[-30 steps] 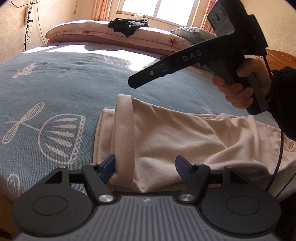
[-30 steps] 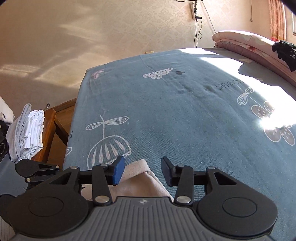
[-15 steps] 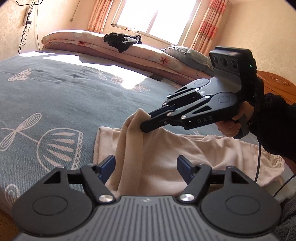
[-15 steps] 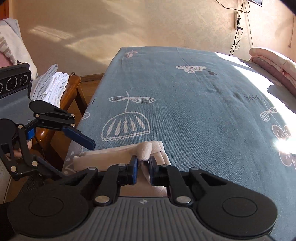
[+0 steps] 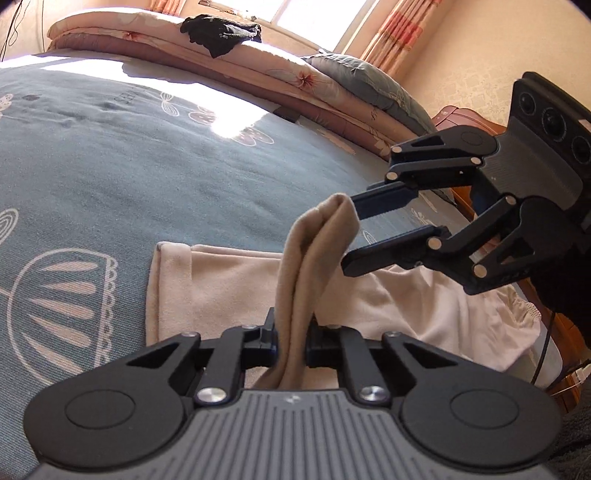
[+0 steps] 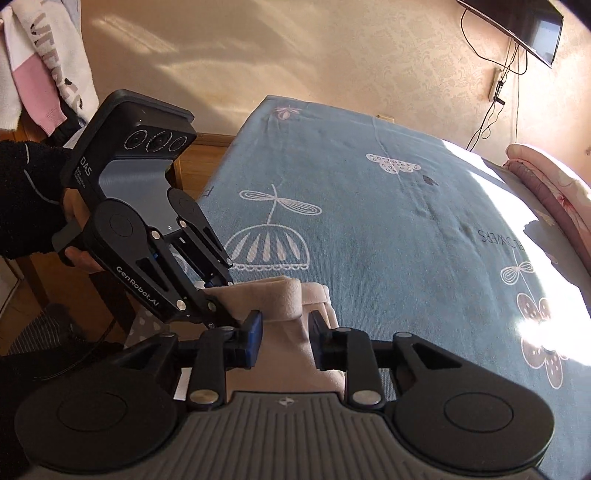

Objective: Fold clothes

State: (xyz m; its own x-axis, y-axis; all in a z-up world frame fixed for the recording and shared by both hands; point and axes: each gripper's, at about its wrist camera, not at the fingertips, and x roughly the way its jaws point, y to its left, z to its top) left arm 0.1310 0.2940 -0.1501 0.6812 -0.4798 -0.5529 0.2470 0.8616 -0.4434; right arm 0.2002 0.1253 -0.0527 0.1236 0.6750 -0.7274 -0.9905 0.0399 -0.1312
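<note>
A sunlit bedroom holds a wide bed under a blue-grey bedspread printed with white dandelion and flower motifs (image 5: 110, 177), and a pale pink soft-fabric garment (image 5: 221, 291) lies at its near edge.

The left wrist view alone shows the far end of the room: a window with red-checked curtains (image 5: 399, 26), a folded floral quilt stack (image 5: 258, 70) with a crumpled black garment (image 5: 221, 31) on top, and a grey pillow (image 5: 362, 77). Here the left gripper (image 5: 291, 343) is closing, its jaws pinched on a raised fold of the pink garment that stands up between them. To the right, the right gripper (image 5: 351, 238) has its fingers spread and opening; the peak of the fold sits just at the fingertips, and the pads do not press it.

The right wrist view alone shows the cream patterned wall, a wall-mounted flat screen (image 6: 532, 26) with cables hanging below it, and a pink-and-white knitted garment (image 6: 40, 74) hanging at far left. The right gripper (image 6: 286, 338) frames the pink garment (image 6: 291, 354) with a clear gap on each side. At left, the left gripper (image 6: 221, 295), held by a hand (image 6: 79, 258) in a black fuzzy sleeve, bites the cloth's edge. Its body reads "DAS" and "GenRobot.AI"; the bedspread bears partly readable lettering ending "OWERS".
</note>
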